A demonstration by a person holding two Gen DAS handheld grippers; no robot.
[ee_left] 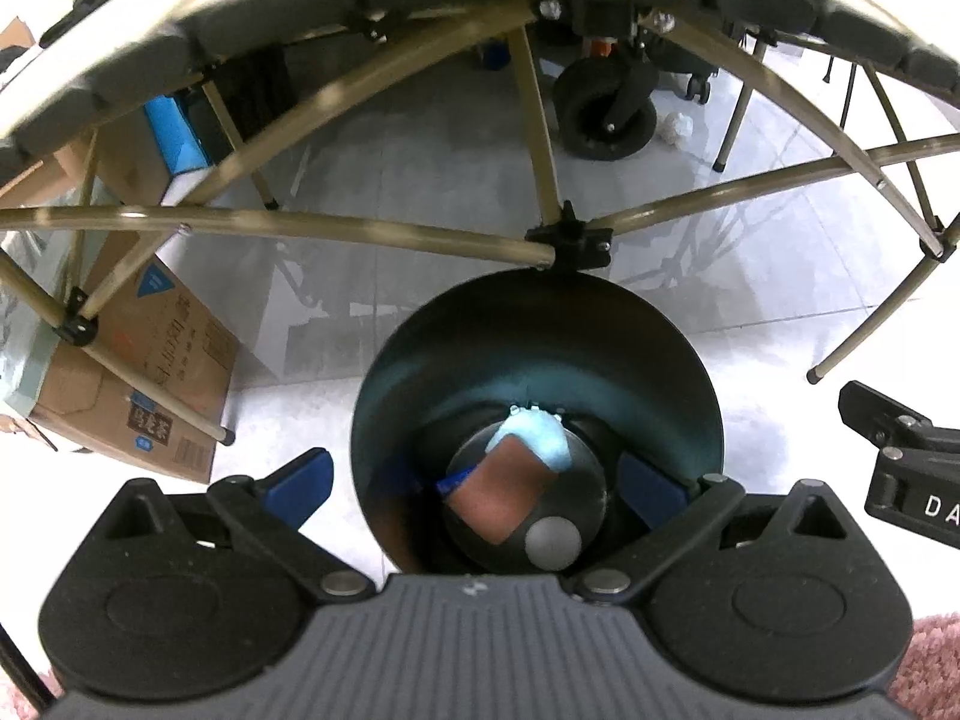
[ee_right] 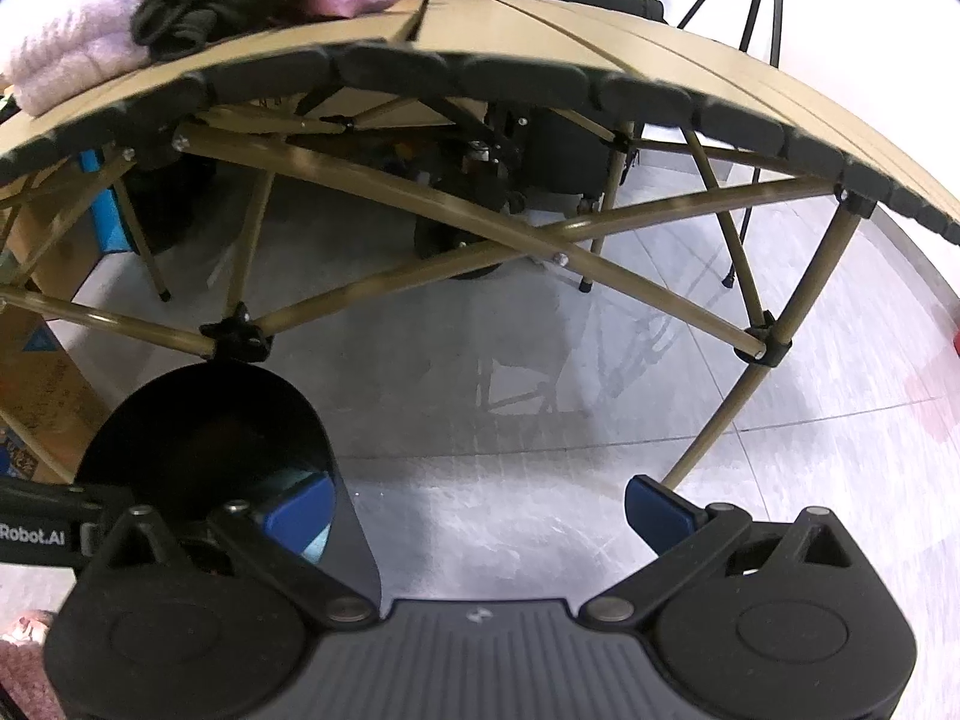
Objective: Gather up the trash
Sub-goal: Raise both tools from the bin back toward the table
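A black round trash bin point(ee_left: 534, 348) stands on the floor under the folding table's edge. Inside it lie a brown wrapper point(ee_left: 498, 495) and a pale crumpled tissue point(ee_left: 537, 441). My left gripper point(ee_left: 474, 483) is open, its blue fingertips point(ee_left: 303, 477) on either side of the bin's near rim; whether they touch it I cannot tell. My right gripper point(ee_right: 480, 510) is open and empty over bare floor, just right of the bin point(ee_right: 204, 420). Its left fingertip point(ee_right: 300, 510) lies over the bin's opening. A crumpled white paper ball point(ee_left: 677, 127) lies on the floor beyond the table.
A folding table point(ee_right: 540, 42) with olive crossed legs point(ee_left: 300, 228) spans above and behind the bin. Clothes point(ee_right: 198, 6) lie on it. Cardboard boxes point(ee_left: 138, 372) stand at the left. A wheeled base point(ee_left: 606, 114) sits behind. Pink rug point(ee_left: 930, 660) at lower corners.
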